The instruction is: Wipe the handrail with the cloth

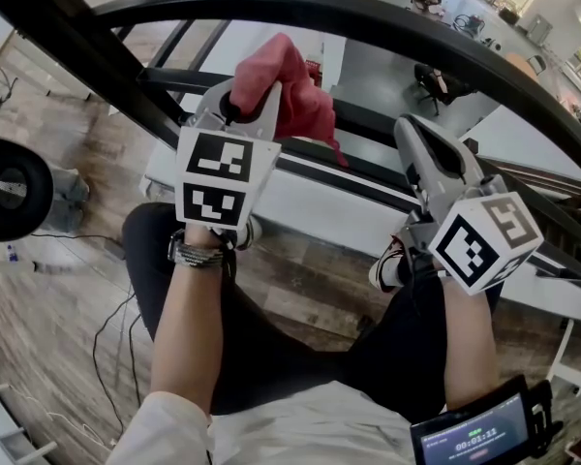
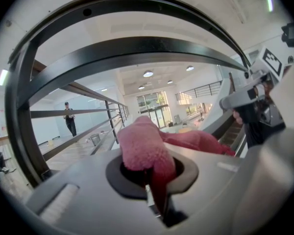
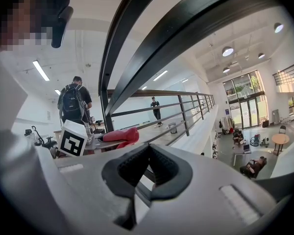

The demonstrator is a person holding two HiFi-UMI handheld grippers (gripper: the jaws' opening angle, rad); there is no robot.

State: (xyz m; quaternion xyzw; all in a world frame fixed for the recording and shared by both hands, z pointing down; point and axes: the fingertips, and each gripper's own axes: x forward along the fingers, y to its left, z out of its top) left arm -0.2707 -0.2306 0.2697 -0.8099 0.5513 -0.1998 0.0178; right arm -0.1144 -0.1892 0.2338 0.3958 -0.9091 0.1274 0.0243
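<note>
Pink cloth (image 1: 292, 85) — just one — pinched in the left tongs (image 2: 152, 176) by the handrail (image 1: 368, 22); right tongs (image 3: 147, 166) pressed together, empty.

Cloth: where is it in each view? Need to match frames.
Head view: upper centre, the cloth is bunched in the left tool.
Left gripper view: centre, the cloth is pinched between the jaws.
Right gripper view: left of centre, a small red patch beside the left tool's cube.
Shared landmark: the black handrail arching across the top of each view.
</note>
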